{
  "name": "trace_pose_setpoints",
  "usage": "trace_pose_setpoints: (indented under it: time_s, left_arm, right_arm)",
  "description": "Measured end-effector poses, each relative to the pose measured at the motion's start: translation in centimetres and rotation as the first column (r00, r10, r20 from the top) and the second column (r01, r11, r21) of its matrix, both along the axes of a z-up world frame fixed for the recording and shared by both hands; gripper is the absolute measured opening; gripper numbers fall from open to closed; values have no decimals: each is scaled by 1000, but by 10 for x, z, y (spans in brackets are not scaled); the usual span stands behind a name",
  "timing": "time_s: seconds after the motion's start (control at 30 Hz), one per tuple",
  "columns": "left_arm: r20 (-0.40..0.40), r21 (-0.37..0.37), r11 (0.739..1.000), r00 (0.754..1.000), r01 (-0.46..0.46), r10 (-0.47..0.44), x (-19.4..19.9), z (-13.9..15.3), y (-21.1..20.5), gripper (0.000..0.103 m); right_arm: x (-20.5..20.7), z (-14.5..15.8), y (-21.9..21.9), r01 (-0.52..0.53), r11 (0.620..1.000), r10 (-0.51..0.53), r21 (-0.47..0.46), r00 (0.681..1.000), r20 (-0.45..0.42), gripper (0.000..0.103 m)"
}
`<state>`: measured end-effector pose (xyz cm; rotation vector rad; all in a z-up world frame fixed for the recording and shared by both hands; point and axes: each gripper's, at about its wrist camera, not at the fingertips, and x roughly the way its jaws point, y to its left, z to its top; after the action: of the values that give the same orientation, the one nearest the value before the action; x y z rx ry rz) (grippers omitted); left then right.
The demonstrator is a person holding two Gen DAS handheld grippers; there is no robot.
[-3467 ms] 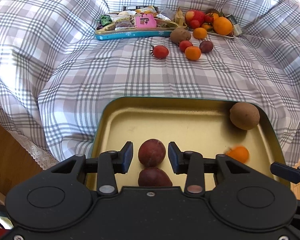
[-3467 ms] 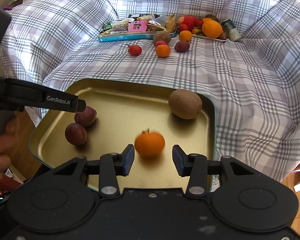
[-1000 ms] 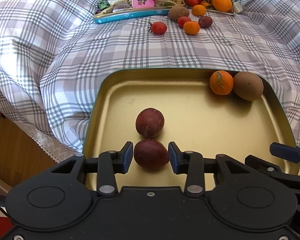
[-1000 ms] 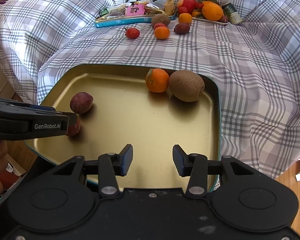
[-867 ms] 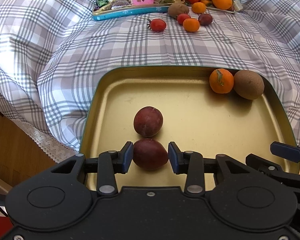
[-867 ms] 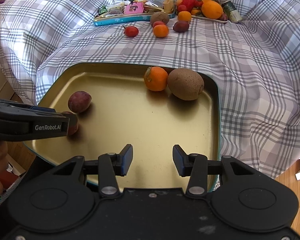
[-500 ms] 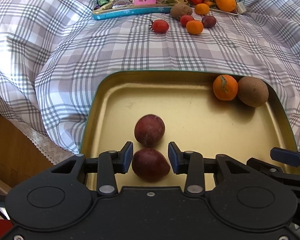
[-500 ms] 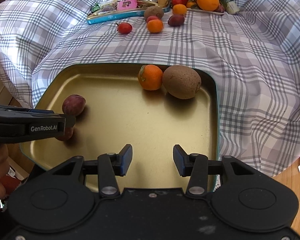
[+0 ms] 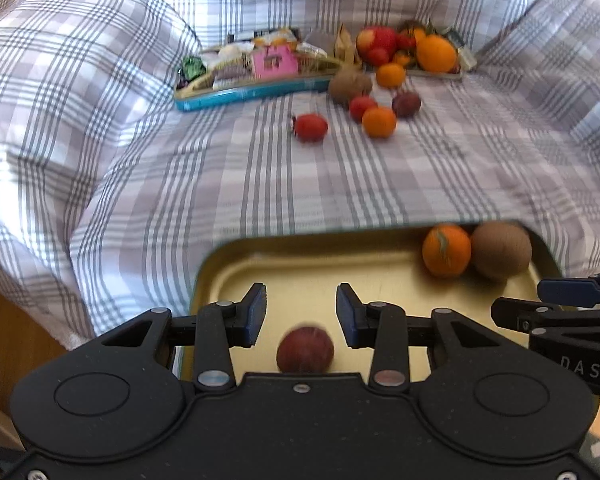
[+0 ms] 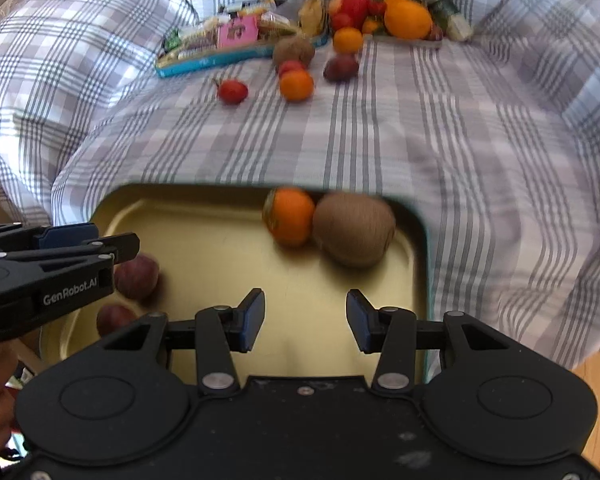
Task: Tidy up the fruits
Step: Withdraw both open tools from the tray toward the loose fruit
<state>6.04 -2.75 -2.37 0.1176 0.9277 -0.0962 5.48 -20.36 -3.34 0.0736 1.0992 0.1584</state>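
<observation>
A gold tray lies on the plaid cloth near me. It holds an orange touching a brown kiwi at its far right corner. Two dark red plums lie at its left; only one plum shows in the left wrist view. My left gripper is open and empty, above the tray just beyond that plum. My right gripper is open and empty over the tray's near part.
Far back stand a teal tray of snack packets and a plate piled with fruit. Loose fruit lies before them: a tomato, a small orange, a kiwi, a plum. Wooden floor shows at left.
Both grippers have drawn back and tilted up, so the tray sits lower in both views. The plum that lay between my left fingers is now below them. Both stay open.
</observation>
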Motion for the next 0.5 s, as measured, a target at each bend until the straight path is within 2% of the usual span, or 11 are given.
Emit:
trace_pose_setpoints:
  time_s: [0.17,0.5]
  left_arm:
    - [-1,-55,998,1000,-12,12,30,5,7,47]
    - [0,-100,995,1000,-19,19,94,4,15,47]
  right_arm:
    - [26,8,-2,0,1000,0,-10,998,57,50]
    - [86,10,-9,27,999,-22,-40,992,121,50]
